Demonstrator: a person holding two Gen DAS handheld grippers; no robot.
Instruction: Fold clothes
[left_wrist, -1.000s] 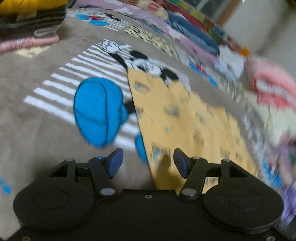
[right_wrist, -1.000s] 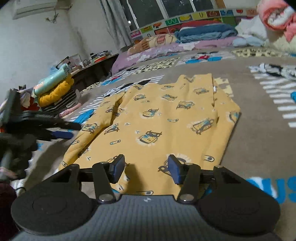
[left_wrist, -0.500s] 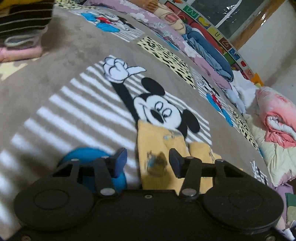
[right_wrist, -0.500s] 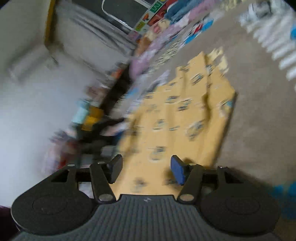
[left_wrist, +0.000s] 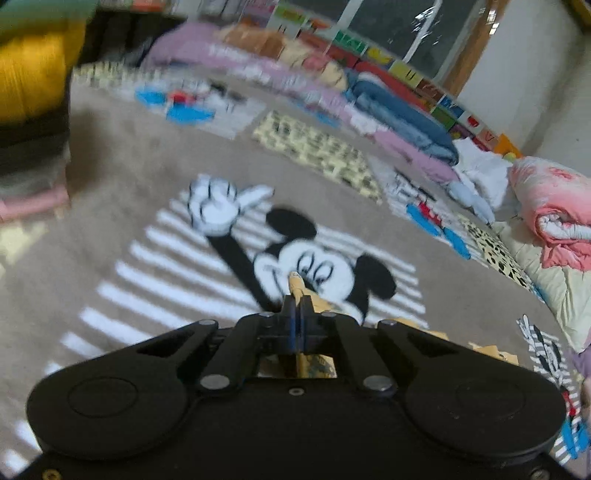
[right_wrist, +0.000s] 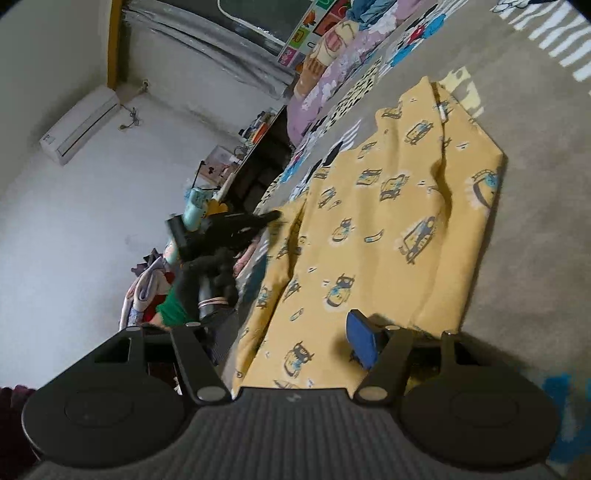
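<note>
A yellow garment (right_wrist: 388, 229) printed with small cars lies spread on the brown cartoon blanket (right_wrist: 535, 184). My left gripper (left_wrist: 296, 312) is shut on a corner of this garment (left_wrist: 295, 286), and a tip of yellow cloth pokes out past the closed pads. From the right wrist view the left gripper (right_wrist: 271, 218) is at the garment's far left corner, held by a gloved hand (right_wrist: 218, 266). My right gripper (right_wrist: 291, 343) stands open over the garment's near edge. Only its right blue pad (right_wrist: 364, 343) shows clearly, and nothing is pinched.
Folded clothes (left_wrist: 33, 92) are stacked at the left. Rolled quilts and bedding (left_wrist: 402, 118) line the window wall, and a pink quilt (left_wrist: 554, 210) lies at the right. Bare blanket (left_wrist: 122, 147) stretches beyond the garment. Loose clothes (right_wrist: 147, 291) are heaped beside the gloved hand.
The left gripper slid to the garment's corner and shut on it, lifting the cloth slightly. The right gripper rolled sideways and opened a little wider over the garment's near edge.
</note>
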